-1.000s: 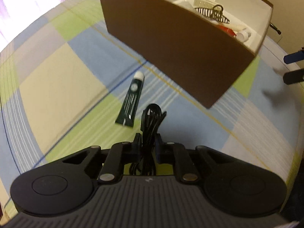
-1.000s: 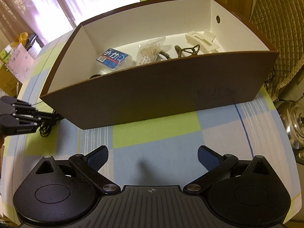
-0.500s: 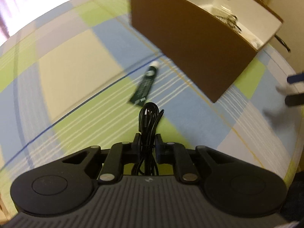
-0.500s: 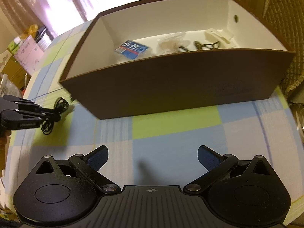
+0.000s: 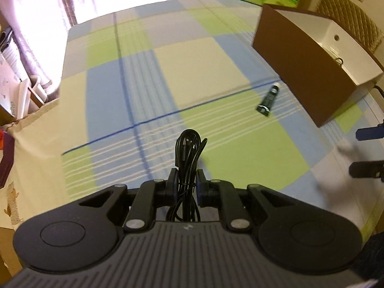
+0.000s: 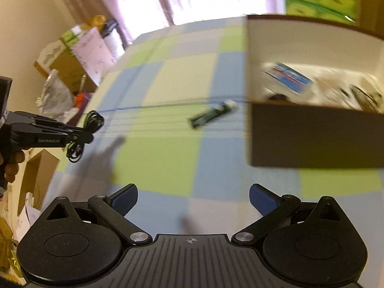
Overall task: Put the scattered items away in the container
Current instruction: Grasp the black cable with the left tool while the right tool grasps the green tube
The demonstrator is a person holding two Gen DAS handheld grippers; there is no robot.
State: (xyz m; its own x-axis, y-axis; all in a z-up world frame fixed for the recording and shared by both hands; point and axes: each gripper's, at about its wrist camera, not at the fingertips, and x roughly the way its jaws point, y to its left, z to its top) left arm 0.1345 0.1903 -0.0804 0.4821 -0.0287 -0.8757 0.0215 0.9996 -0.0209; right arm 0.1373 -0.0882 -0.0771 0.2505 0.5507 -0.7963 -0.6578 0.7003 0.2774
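Found part of the job done already: spotted a blue packet [image 6: 288, 78] and a few other small things, too blurry to name, lying inside the brown box [image 5: 300, 72]. Saw that box standing on the counter [image 5: 192, 72], on a cloth with blue, green and cream squares. Counted two things not in it yet. Had the first one, a black cord [image 5: 188, 146] rolled up in a bundle, in the left gripper [image 5: 187, 187], with the jaws pressed in tight on the middle of the bundle. Saw one loop sticking out in front and more loops hanging down under the jaws. Held the cord up in the air over the cloth, well apart from the box and not over its open top. Found the second one, a dark green tube [image 5: 268, 98] with a white cap, lying flat on the cloth near the brown wall of the box, cap end turned toward it, with no gripper touching it. Carried nothing in the right gripper [image 6: 193, 198]: jaws spread wide, blue pads showing, up above the cloth near the box. Judged the tidy-up to be close to the end: needed to bring the cord over the box and let it drop in, then to pick up the tube and put it in too. Could not see the whole counter, so could not be sure of no more stray things out of view.
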